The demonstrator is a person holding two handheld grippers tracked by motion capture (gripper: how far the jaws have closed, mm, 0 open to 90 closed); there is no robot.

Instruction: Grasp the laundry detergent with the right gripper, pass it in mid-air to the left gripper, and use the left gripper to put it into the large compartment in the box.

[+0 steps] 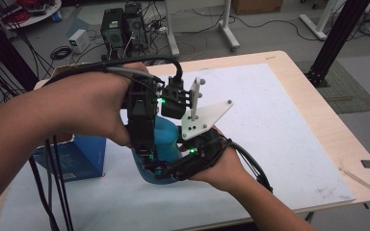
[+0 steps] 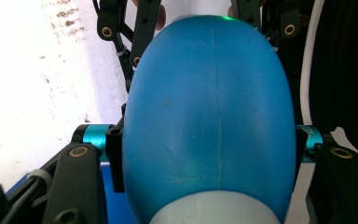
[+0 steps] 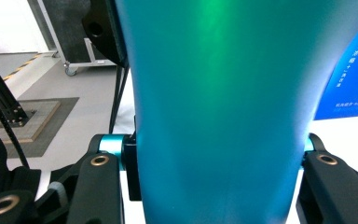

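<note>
Both claws held one blue bottle above the white mat on the bench, near its front edge. The left claw was clamped on the rounded body of the bottle; its two black jaws pressed on the left and right sides, and a pale grey part of the bottle showed at the bottom of the left gripper view. The right claw was also clamped on the bottle, with one jaw on each side of the smooth blue-green wall. In the high view the two hands were very close together, the left hand above and the right hand lower. A blue box stood on the bench just beside the left hand.
</note>
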